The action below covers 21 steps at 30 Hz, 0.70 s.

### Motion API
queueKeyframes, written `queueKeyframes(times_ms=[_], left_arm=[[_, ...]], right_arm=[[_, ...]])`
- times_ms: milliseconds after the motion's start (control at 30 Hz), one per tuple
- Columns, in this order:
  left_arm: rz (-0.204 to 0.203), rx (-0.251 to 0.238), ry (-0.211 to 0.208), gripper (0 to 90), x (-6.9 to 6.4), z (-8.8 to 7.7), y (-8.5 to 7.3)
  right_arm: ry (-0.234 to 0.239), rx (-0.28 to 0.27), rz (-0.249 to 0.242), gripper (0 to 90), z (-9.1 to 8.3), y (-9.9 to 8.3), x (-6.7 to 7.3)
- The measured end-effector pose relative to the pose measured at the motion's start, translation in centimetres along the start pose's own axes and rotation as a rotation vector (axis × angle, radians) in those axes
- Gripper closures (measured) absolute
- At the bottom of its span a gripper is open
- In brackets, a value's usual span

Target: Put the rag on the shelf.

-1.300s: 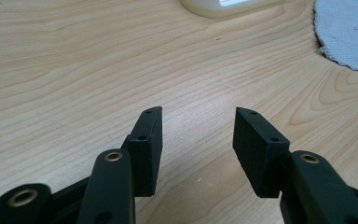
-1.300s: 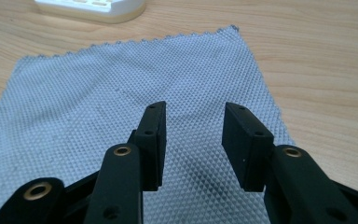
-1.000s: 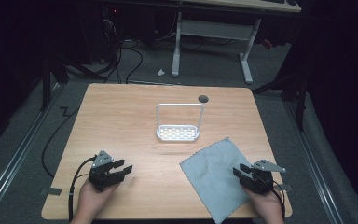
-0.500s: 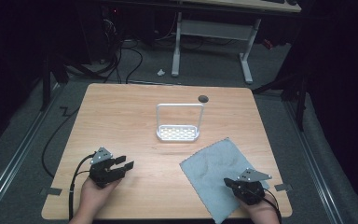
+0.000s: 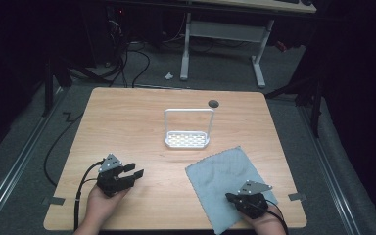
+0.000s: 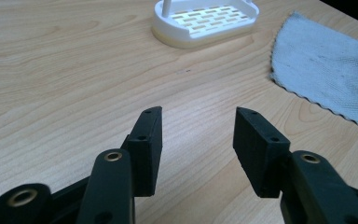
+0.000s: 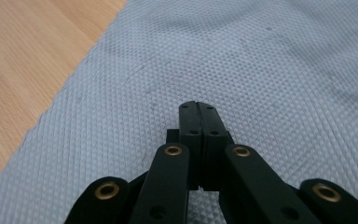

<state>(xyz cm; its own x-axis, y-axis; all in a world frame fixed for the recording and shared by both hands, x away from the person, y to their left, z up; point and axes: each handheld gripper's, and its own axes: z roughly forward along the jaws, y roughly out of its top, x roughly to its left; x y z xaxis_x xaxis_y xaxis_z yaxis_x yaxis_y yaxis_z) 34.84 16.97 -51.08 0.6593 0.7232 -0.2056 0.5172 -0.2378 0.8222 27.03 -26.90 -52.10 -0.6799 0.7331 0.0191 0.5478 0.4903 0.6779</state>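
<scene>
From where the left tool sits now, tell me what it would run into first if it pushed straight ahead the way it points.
Going by the left gripper view, the open left tool points over bare table toward the white slotted rack. The rack looks like the first thing in line. The grey cloth lies off to one side, though depth is hard to judge.

On the surface (image 5: pixel 127 127), the rack (image 5: pixel 187 139) stands at the middle. The cloth (image 5: pixel 225 176) lies just before it to the right, under the right gripper (image 5: pixel 231 197); the left gripper (image 5: pixel 132 174) sits well left.
</scene>
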Motion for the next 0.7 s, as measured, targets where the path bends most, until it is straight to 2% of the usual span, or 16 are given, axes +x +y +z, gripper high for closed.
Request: queueKeyframes(times_ms=[67,100,200,233,300,333,400,500,567,633,700], left_arm=[[0.002,0.005,0.002,52.5,0.0,-0.2,-0.2],[0.0,0.004,0.001,52.5,-0.2,-0.4,-0.4],[0.001,0.007,-0.003,52.5,-0.3,-0.5,-0.5],[0.017,0.01,0.0,52.3,-0.6,-0.5,-0.5],[0.033,0.019,0.002,52.3,-1.0,-0.4,-0.6],[0.037,0.02,0.005,52.3,-1.1,-0.4,-0.6],[0.038,0.019,0.004,52.3,-1.2,-0.4,-0.6],[0.038,0.024,-0.003,52.4,-1.4,-0.1,-0.6],[0.042,0.029,-0.004,52.4,-1.5,0.1,-0.6],[0.045,0.033,-0.006,52.4,-1.6,0.2,-0.6],[0.046,0.035,-0.006,52.4,-1.7,0.1,-0.7]], right_arm=[[0.009,0.0,-0.012,90.0,0.3,0.3,0.3],[0.029,0.0,-0.042,90.0,0.9,0.9,1.0],[0.044,-0.001,-0.059,90.0,1.4,1.4,1.6],[0.058,-0.001,-0.082,90.0,1.8,1.8,2.1],[0.06,-0.002,-0.098,90.0,2.0,2.0,2.2],[0.04,-0.007,-0.096,90.0,1.8,2.1,1.9],[-0.003,-0.044,-0.048,90.0,1.0,1.9,0.7],[-0.13,-0.079,0.028,90.0,-0.7,0.9,-2.2],[-0.184,-0.069,0.082,90.0,-1.5,0.0,-3.9],[-0.224,-0.043,0.109,90.0,-1.6,-0.9,-4.9],[-0.224,-0.018,0.124,90.0,-1.5,-1.4,-5.5]])
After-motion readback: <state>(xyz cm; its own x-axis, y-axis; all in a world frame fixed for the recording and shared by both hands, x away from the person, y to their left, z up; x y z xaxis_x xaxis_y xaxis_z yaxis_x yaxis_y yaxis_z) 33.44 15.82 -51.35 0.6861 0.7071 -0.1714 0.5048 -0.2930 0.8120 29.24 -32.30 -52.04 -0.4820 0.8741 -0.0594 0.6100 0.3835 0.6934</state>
